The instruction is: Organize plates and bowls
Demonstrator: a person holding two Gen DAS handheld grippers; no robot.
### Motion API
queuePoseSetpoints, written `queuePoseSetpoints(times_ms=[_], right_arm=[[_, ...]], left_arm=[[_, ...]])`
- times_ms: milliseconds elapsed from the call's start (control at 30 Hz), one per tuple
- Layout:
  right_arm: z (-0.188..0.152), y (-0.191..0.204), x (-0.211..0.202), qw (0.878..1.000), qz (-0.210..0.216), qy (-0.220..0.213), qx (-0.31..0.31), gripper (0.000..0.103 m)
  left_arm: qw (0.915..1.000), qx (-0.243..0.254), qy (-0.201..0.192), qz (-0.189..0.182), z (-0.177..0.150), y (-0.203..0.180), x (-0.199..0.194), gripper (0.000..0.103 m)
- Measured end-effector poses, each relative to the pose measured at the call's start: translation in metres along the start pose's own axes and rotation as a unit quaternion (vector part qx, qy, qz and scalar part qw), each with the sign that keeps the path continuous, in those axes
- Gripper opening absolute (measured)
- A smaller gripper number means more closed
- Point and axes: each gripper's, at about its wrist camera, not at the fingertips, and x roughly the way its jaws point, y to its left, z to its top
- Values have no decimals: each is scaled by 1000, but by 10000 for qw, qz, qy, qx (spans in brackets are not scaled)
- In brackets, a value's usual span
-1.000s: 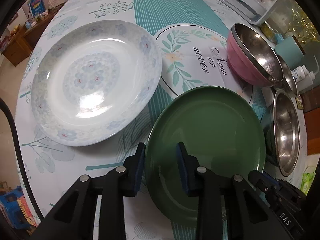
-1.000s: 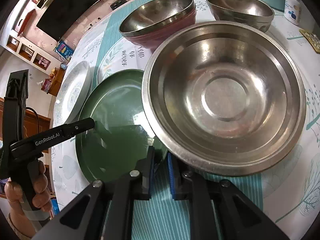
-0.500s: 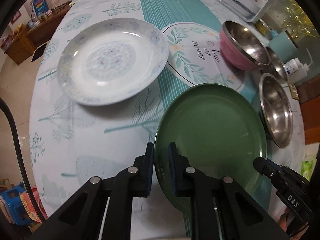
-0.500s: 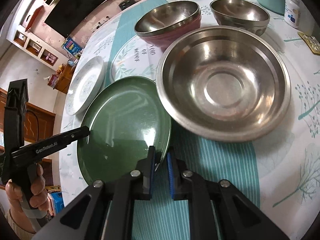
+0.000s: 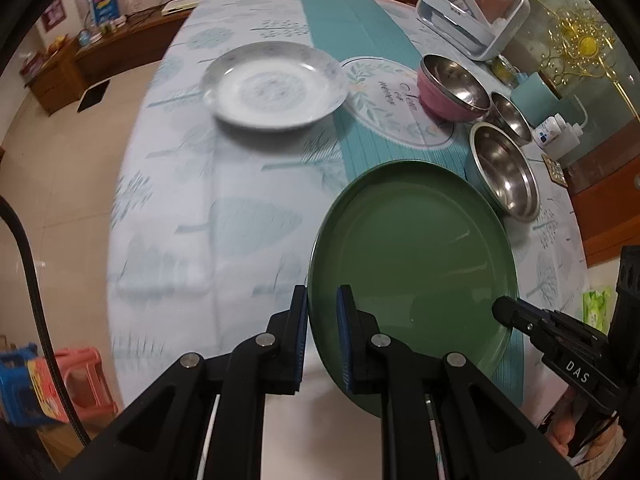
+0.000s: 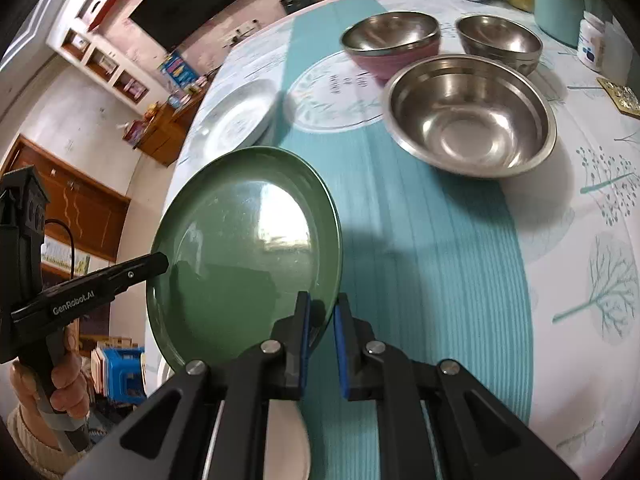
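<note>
- Tablecloth (image 5: 248,216) with pale leaf prints and one teal stripe covers the round table; you have two plates and three bowls in view above it.
- Green plate (image 5: 412,264), the one you hold, hangs tilted in the air above the near edge of the table, off the cloth.
- White patterned plate (image 5: 276,84) lies flat on the far side, well apart from the green one.
- Three steel bowls sit at the right: the widest bowl (image 6: 472,116) nearest you, a pink-sided bowl (image 6: 392,46) and a small steel bowl (image 6: 500,42) behind it.
- Your left gripper (image 5: 322,340) is clamped on the green plate's near rim.
- Your right gripper (image 6: 320,340) pinches the opposite rim, pads closed on it.
- One hand (image 6: 60,388) shows, wrapped round the left tool's grip.
</note>
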Motion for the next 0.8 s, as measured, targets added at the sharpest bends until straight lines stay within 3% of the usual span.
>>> queuePoseSetpoints(times_ms=[233, 500, 800], right_arm=[[-39, 38, -13, 9982, 20, 157, -574, 11], [-86, 63, -5, 9935, 37, 547, -1000, 11], [-127, 65, 7, 9902, -123, 807, -1132, 11]], left_arm=[[9997, -143, 17, 179, -72, 23, -31, 12], [9985, -410, 210, 295, -143, 48, -39, 12], [9972, -482, 408, 387, -182, 50, -22, 12]])
